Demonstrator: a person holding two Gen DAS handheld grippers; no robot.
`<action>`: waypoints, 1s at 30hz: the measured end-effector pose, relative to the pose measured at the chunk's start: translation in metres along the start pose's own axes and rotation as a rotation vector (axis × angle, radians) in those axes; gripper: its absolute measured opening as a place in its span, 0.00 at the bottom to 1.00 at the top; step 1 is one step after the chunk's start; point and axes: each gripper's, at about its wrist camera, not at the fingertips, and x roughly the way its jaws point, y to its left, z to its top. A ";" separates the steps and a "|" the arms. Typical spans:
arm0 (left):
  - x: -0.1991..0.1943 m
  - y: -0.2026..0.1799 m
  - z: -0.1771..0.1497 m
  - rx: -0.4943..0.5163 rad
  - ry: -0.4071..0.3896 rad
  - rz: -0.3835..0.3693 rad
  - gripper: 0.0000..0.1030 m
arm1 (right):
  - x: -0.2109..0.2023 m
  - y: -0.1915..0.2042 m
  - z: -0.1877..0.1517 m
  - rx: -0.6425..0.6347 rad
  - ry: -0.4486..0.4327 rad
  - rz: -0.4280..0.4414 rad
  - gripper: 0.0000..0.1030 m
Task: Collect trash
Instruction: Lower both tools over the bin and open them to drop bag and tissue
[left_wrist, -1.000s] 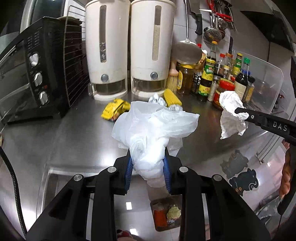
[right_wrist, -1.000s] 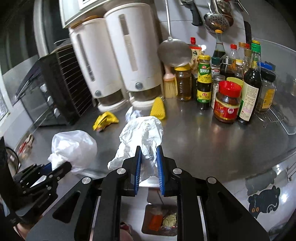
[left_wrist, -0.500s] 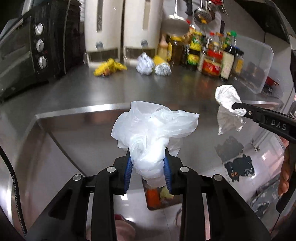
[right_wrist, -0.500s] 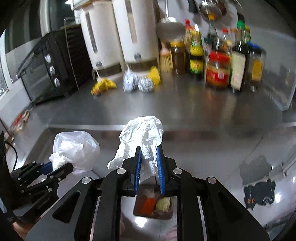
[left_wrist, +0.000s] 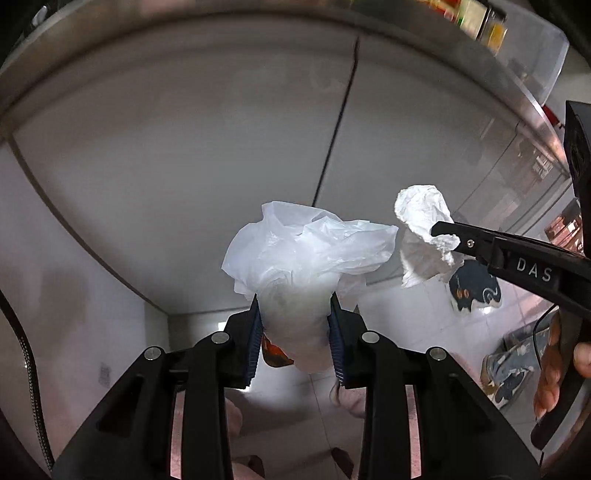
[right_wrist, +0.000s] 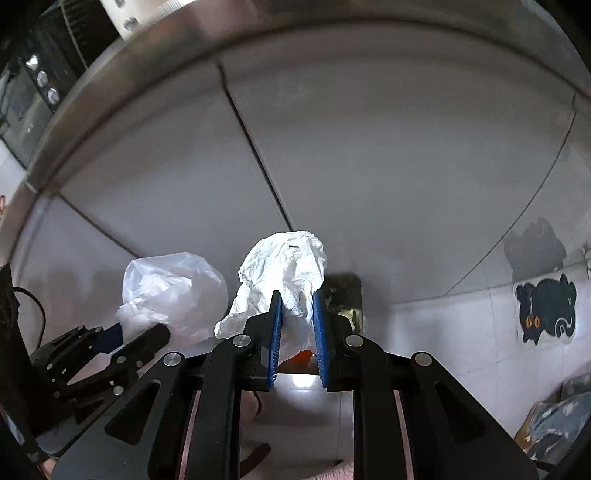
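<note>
In the left wrist view, the left gripper (left_wrist: 294, 325) sits at lower centre, its blue pads clamped on a crumpled white plastic bag (left_wrist: 306, 254) that billows above the fingers in the middle of the frame. To the right of it, the right gripper (left_wrist: 448, 236) reaches in from the right edge, pinching a wad of crumpled white paper (left_wrist: 424, 221) that hangs just beside the bag, apart from it. In the right wrist view, the right gripper (right_wrist: 297, 325) is at lower centre with its blue pads pressed on the same paper (right_wrist: 284, 266), which bulges upward above the fingers; the left gripper (right_wrist: 129, 339) with the plastic bag (right_wrist: 173, 288) shows at lower left. Behind both loads curves a grey cabinet front (left_wrist: 184, 166) under the steel edge of the worktop (right_wrist: 147, 48), which arcs across the top of each frame. Below the grippers lies a white tiled floor (right_wrist: 443, 332), and a small bin (right_wrist: 343, 295) with orange scraps is partly hidden behind the held paper. A black cat sticker (right_wrist: 546, 310) is seen at the right of the frame.
</note>
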 end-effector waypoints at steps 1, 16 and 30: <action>0.008 0.000 -0.001 -0.001 0.012 0.001 0.29 | 0.010 -0.002 -0.003 0.004 0.012 -0.002 0.17; 0.132 0.013 -0.008 -0.039 0.234 0.012 0.29 | 0.127 -0.032 -0.003 0.103 0.194 -0.029 0.19; 0.148 0.010 -0.006 -0.041 0.270 0.001 0.46 | 0.144 -0.021 0.014 0.106 0.244 -0.076 0.45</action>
